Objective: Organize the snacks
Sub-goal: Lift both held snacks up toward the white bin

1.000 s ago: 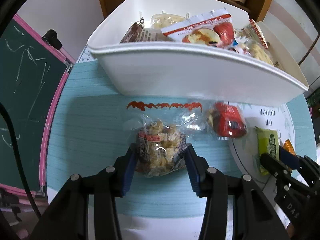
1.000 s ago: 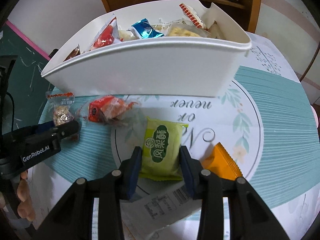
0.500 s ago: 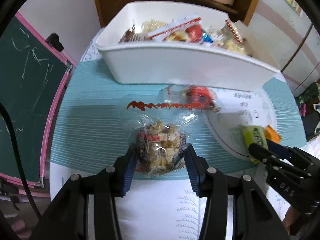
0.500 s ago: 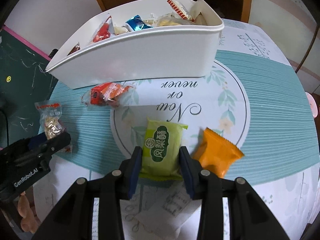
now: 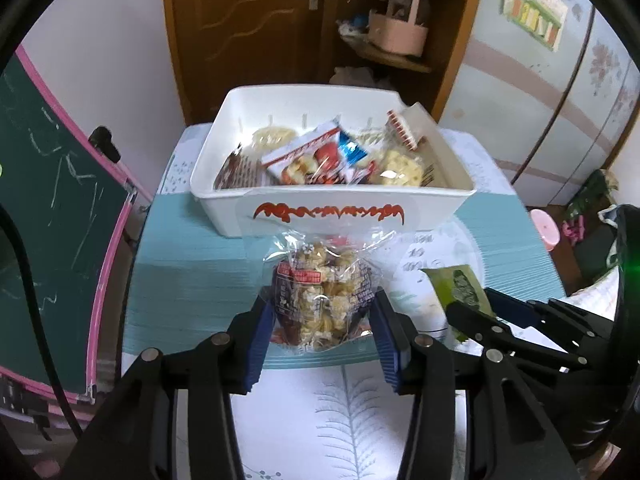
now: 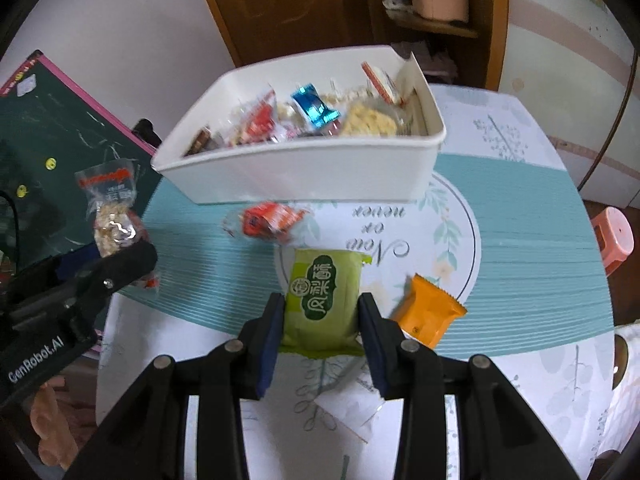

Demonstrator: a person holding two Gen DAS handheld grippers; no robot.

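My left gripper (image 5: 320,320) is shut on a clear bag of puffed snack (image 5: 322,296) and holds it in the air in front of the white bin (image 5: 432,208). My right gripper (image 6: 320,320) is shut on a green snack packet (image 6: 322,294) and holds it above the table. The white bin (image 6: 304,176) holds several snack packets. A red packet (image 6: 268,220) lies on the table in front of the bin. An orange packet (image 6: 428,314) lies to the right of my right gripper. The left gripper with its bag (image 6: 114,224) shows at the left of the right wrist view.
A round table with a teal and white cloth (image 6: 532,240) bears everything. A pink-framed chalkboard (image 5: 52,208) stands at the left. A white paper slip (image 6: 352,404) lies near the table's front edge. A pink stool (image 6: 614,236) stands at the right.
Both grippers have risen and pulled back from the bin with their packets held. The bin now looks smaller and lower, and its contents show from above.
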